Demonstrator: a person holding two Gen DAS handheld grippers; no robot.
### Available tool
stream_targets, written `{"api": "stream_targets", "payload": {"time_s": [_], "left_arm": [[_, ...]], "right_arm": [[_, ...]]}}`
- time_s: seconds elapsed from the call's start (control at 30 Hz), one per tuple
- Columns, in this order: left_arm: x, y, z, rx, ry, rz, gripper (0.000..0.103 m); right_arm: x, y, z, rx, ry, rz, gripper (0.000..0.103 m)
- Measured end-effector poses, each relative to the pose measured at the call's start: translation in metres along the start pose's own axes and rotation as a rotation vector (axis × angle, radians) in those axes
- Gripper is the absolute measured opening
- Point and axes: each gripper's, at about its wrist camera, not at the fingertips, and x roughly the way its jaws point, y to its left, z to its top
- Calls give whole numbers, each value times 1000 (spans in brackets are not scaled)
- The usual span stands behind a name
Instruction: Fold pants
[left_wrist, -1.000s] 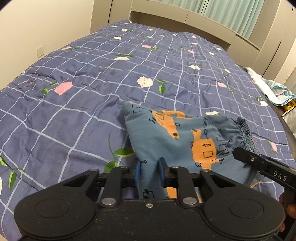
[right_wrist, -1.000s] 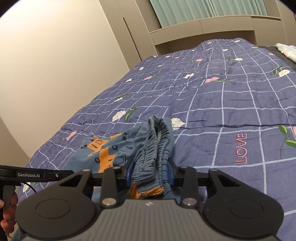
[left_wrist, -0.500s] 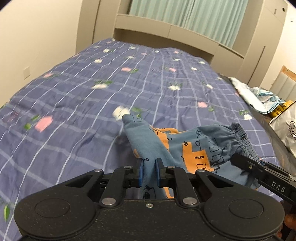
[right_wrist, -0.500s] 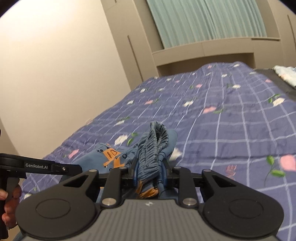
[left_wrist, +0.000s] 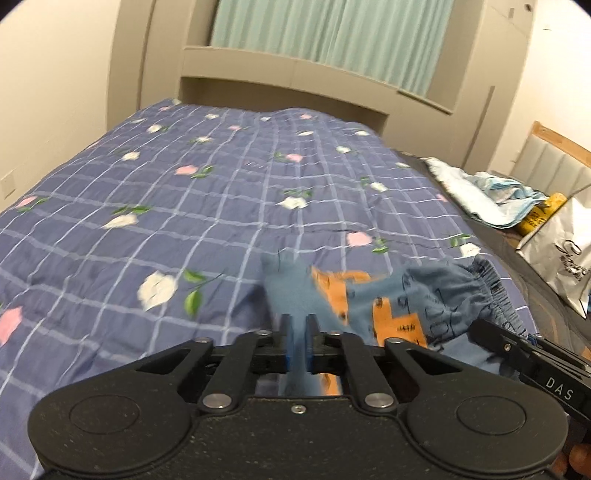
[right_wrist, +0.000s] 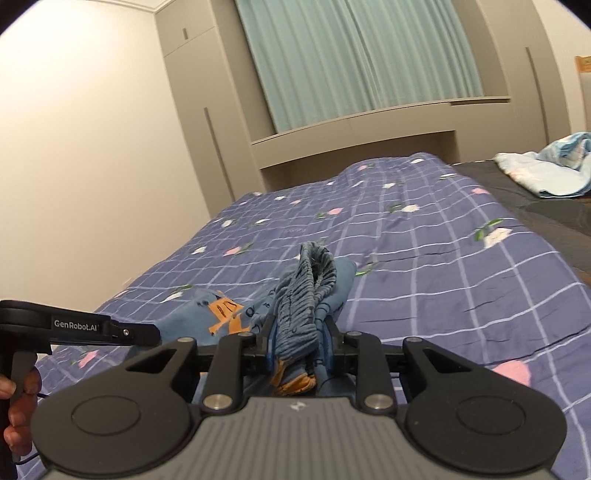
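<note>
While both grippers carry the pants (left_wrist: 391, 295) clear of the bed (left_wrist: 184, 221), the fold itself is not yet laid; this looks like the lift-and-carry part of the job, with the garment bunched between two grips and raised above the blue checked quilt. Judging by how it hangs, the cloth is doubled over at least once, though how neat the layers are cannot be told from here.

The left gripper (left_wrist: 297, 341) has its jaws nearly pressed together on a thin edge of blue fabric, seemingly the leg end; they have just been closing, and the cloth sits between them. The right gripper (right_wrist: 297, 345) stands part-way open only because it pinches a thick gathered bundle, the elastic waistband (right_wrist: 310, 280), which rises in a ridge above its fingers. In the right wrist view a hand (right_wrist: 18, 413) shows at the lower left on the handle of the left gripper.

Next, I judge, the two grips need to pull gently apart to take out the slack, then come down together so the pants land flat on the quilt with the edges lined up. Letting go too early, or with one side lower, would likely leave a crooked, wrinkled fold.
</note>
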Motion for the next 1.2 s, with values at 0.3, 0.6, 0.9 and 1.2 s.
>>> {"api": "stream_targets", "payload": {"time_s": [0.3,0.6,0.9,1.2], "left_arm": [[26,-1,-14,12,64,-10,10],[-5,-1,-11,6,10,14,47],[-84,-11,-11,43,-111,41,98],[-161,-7,-50,91,-137,92,102]], "right_arm": [[8,-24,-21,63,32,-51,30],[-9,-19,-23,16,10,-114,71],[-64,8,-7,-51,-87,-119,102],[-127,46,-13,-111,-88,-127,103]]}}
